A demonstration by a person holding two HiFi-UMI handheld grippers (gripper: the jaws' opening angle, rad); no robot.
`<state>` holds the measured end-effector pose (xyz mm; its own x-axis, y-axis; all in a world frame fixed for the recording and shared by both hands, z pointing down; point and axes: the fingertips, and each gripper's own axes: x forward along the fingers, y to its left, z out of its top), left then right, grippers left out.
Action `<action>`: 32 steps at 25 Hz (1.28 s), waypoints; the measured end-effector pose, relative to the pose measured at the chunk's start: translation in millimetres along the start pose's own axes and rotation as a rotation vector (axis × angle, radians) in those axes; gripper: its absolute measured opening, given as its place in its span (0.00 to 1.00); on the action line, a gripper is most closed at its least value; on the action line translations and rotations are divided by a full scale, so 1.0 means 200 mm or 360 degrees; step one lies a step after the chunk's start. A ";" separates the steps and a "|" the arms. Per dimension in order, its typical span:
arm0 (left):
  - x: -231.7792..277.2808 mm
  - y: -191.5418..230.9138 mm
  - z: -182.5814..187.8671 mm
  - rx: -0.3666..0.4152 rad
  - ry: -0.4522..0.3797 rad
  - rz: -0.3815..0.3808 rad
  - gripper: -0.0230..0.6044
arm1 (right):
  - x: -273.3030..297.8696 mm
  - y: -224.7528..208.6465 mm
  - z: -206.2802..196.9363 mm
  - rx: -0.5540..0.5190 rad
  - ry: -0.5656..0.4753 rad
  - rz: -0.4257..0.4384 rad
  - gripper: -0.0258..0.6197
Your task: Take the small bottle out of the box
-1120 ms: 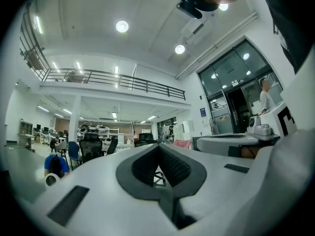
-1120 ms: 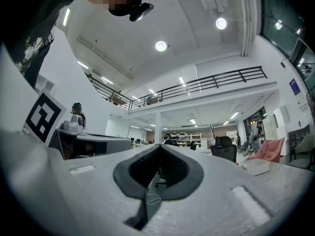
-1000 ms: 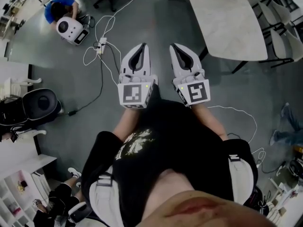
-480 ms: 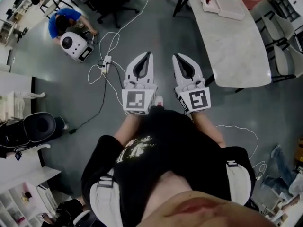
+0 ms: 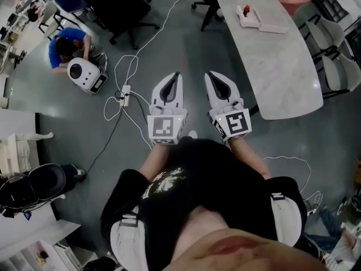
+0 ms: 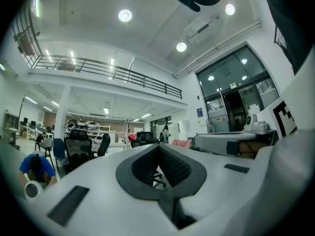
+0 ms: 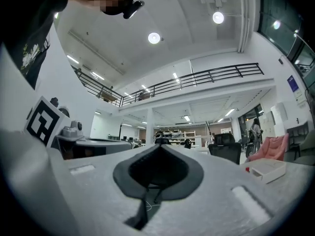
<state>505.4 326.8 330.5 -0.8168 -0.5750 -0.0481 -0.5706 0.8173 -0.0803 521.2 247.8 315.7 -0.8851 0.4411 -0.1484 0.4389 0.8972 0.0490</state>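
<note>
A flat white box [image 5: 264, 20] lies at the far end of the white table [image 5: 282, 66], ahead and to my right. A small red-capped bottle [image 5: 246, 10] stands in its left end. The box [image 7: 268, 170] also shows low at the right of the right gripper view. I hold both grippers side by side in front of my chest, over the floor and well short of the table. My left gripper [image 5: 176, 74] is shut and holds nothing; its tips [image 6: 158, 146] meet. My right gripper [image 5: 209, 73] is shut and holds nothing too, with its tips [image 7: 160, 146] together.
White cables and a power strip [image 5: 125, 89] lie on the grey floor ahead of me. A person in blue [image 5: 65, 44] crouches by a round white device [image 5: 84, 75] at the left. Office chairs [image 5: 121, 4] stand at the back, more chairs [image 5: 338, 55] beyond the table.
The view has swung so that more of the table and the box on it have come into sight. Both grippers sit a little lower in the frame, still shut.
</note>
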 end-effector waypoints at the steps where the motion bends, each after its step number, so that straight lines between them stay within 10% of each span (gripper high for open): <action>1: 0.03 0.05 -0.01 -0.0009 -0.0001 0.0000 0.04 | 0.05 0.00 -0.01 -0.0004 0.0003 0.0003 0.03; 32: 0.85 0.67 -0.16 0.0005 0.0003 0.0085 0.04 | 0.99 -0.41 -0.26 -0.0024 0.0007 0.0074 0.03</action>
<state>287.1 340.1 344.0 -0.8463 -0.5303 -0.0504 -0.5258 0.8468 -0.0808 301.6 261.8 333.8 -0.8646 0.4822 -0.1412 0.4770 0.8760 0.0708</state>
